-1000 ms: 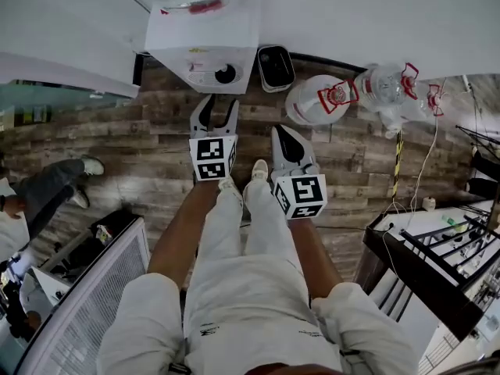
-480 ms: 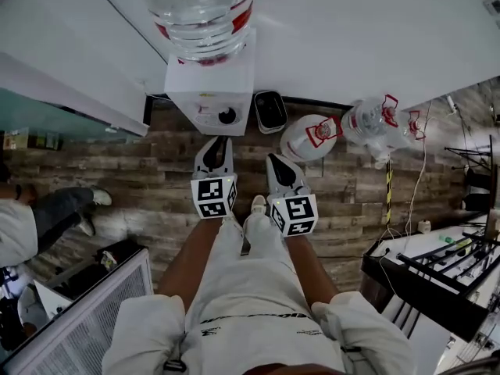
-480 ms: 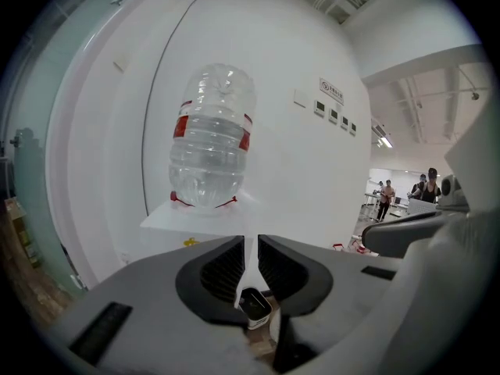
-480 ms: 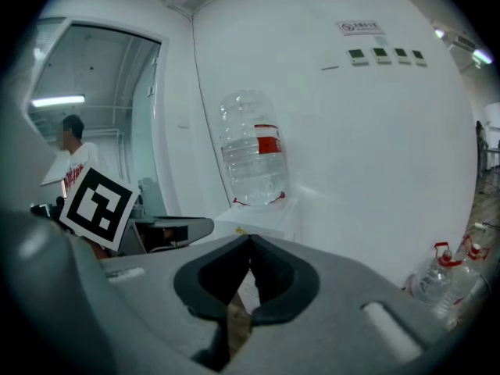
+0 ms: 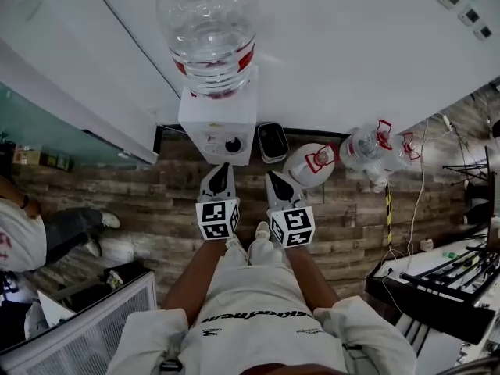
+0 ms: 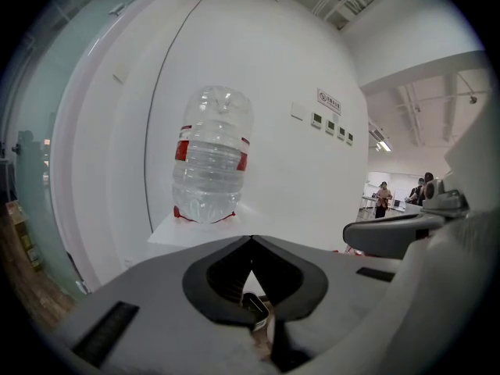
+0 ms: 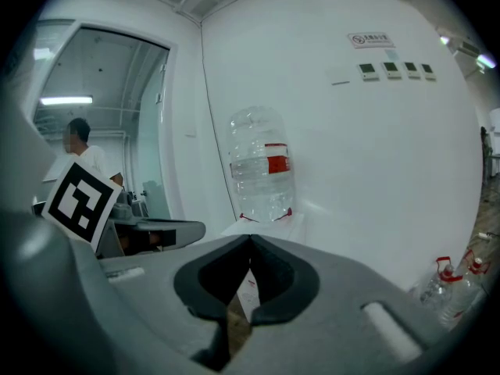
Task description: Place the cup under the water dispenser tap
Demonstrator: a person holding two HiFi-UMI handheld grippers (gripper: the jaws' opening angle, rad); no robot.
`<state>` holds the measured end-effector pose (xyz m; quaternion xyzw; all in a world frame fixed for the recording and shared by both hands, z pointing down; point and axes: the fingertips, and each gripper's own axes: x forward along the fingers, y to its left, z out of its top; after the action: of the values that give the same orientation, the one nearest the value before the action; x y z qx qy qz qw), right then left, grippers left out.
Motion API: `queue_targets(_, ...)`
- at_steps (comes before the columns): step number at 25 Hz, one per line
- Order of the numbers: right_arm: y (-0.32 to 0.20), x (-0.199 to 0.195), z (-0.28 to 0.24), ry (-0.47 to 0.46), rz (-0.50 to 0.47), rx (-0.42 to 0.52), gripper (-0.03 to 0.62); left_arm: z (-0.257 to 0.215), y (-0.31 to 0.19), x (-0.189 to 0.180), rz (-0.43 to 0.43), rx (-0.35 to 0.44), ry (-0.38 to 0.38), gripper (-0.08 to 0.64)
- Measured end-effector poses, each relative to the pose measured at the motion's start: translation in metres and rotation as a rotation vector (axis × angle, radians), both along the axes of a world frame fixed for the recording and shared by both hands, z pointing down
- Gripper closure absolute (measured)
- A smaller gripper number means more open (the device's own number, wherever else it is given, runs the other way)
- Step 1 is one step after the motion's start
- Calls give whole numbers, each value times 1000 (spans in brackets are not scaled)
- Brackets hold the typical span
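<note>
The water dispenser point(image 5: 217, 123), with a clear bottle point(image 5: 207, 30) on top, stands against the white wall just ahead of both grippers and touches neither. The left gripper point(image 5: 221, 170) has just been closing its jaws, which now meet tip to tip on nothing. The right gripper point(image 5: 275, 178) is likewise clenched and empty.

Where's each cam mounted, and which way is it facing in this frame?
Head view: on the person's head, looking steeply down at the water dispenser, its bottle and the floor; shows forearms, trousers, left gripper, right gripper.
Left gripper view: on the left gripper, facing the bottle along jaws just closed on nothing; right gripper shows at right.
Right gripper view: on the right gripper, facing the bottle over shut jaws; left gripper's marker cube shows at left.
Shared: all three see the bottle.
</note>
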<state>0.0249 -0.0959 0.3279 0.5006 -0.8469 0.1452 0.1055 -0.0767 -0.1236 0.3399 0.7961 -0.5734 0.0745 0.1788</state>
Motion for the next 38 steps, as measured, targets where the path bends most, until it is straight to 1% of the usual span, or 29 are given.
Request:
queue_targets(6, 0, -5, -25, -30, 3, 15, 594, -32, 11, -1, 9, 36, 11, 561)
queue_targets(12, 9, -6, -45, -77, 2, 38, 594, -55, 29, 7, 61, 63, 19, 561)
queue_targets(16, 12, -1, -50, -93, 9, 36, 594, -68, 38, 14, 96, 109, 40, 561)
queue_targets(22, 18, 1, -55, -94, -9, 39, 594, -82, 49, 12, 82, 132, 40, 561)
queue_targets(28, 18, -8, -59, -80, -44, 61, 594, -85, 51, 11, 64, 140, 40, 561)
queue_targets(32, 17, -9, -61, -75, -55, 69, 594, -87, 52, 16, 64, 151, 19, 561)
queue_targets(38, 11, -6, -64, -82, -52, 83, 594, -86, 50, 16, 55, 153, 7, 561)
